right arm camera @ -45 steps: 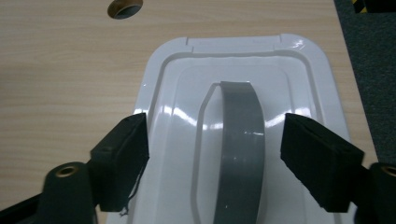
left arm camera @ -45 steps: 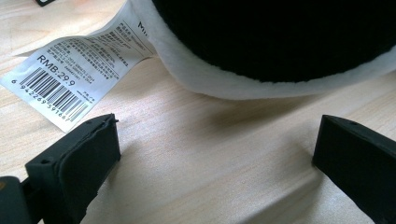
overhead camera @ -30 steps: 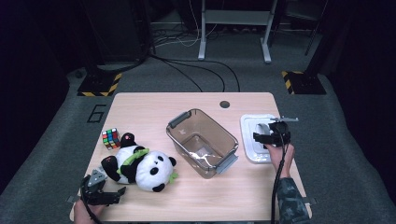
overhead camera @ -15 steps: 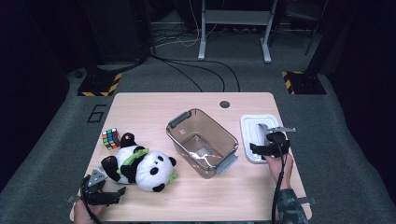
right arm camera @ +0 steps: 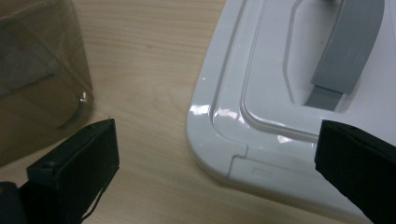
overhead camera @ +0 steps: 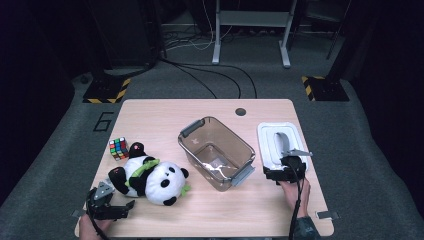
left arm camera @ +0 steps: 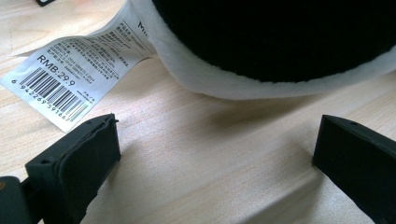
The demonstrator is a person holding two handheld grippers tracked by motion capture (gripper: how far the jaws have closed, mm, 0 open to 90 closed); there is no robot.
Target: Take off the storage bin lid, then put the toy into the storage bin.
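Observation:
A panda plush (overhead camera: pixel 150 175) lies at the table's front left, and its black-and-white body (left arm camera: pixel 280 37) and barcode tag (left arm camera: pixel 79 70) show close up in the left gripper view. My left gripper (overhead camera: pixel 127 209) (left arm camera: pixel 215 158) rests open just in front of the plush, with bare wood between its jaws. A white lid (overhead camera: pixel 272 137) (right arm camera: pixel 261 93) with a grey handle (right arm camera: pixel 345 51) lies flat at the right. My right gripper (overhead camera: pixel 285 169) (right arm camera: pixel 217 163) is at the lid's near end. Its jaws have just been opening and stand wide, with the lid's corner ahead between them, untouched.
A clear brown-tinted box (overhead camera: pixel 215 152) (right arm camera: pixel 37 70) with grey end handles stands empty mid-table, just left of the right gripper. A colour cube (overhead camera: pixel 118 148) sits beyond the panda. A round cable hole (overhead camera: pixel 240 111) is near the far edge of the table (overhead camera: pixel 165 115).
The right gripper has drawn back toward the person, from over the lid's handle to the lid's near end. The lid stays flat on the table. The left gripper has not moved.

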